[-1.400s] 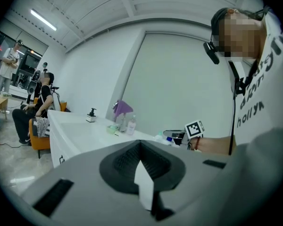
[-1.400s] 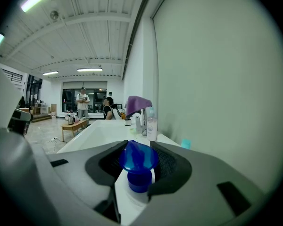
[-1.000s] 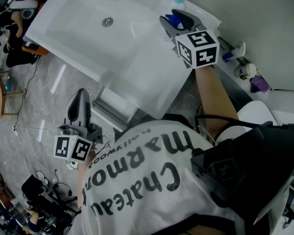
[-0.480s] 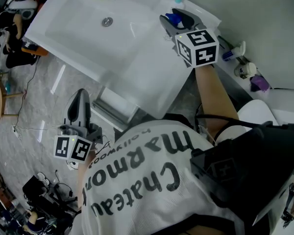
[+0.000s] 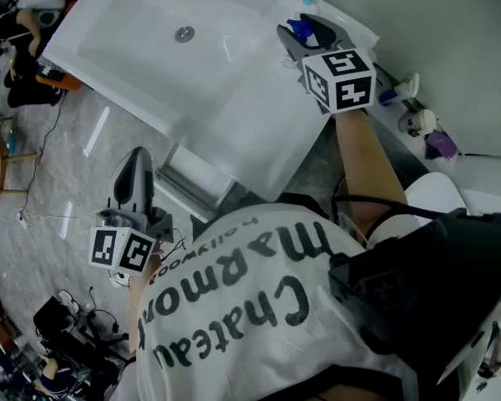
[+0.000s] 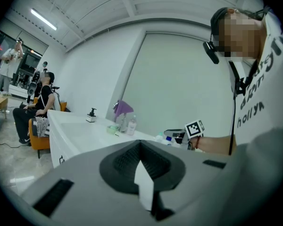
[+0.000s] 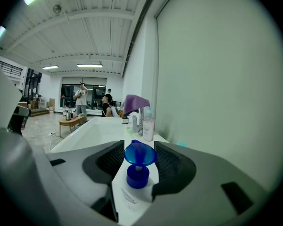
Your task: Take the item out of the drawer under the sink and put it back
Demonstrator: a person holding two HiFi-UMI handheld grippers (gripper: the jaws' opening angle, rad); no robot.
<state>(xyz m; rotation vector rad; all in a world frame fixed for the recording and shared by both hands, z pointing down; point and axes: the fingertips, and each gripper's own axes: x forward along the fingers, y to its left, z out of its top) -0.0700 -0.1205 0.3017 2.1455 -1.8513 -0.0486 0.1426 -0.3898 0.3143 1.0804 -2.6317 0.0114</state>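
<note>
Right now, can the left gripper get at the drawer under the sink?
Probably yes. The left gripper hangs low, close beside the drawer, which looks pulled out below the sink edge, and nothing shows between them.

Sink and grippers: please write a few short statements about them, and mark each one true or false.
1. A bottle with a blue top stands between the right gripper's jaws. True; these jaws have just been opening, and whether the pads press on it cannot be told.
2. The left gripper holds a bottle. False: its jaws are together, with nothing between them.
3. The left gripper hangs over the sink basin. False: it is below the sink's front edge, over the floor.
4. A purple cloth sits on the sink top near the wall. True.
</note>
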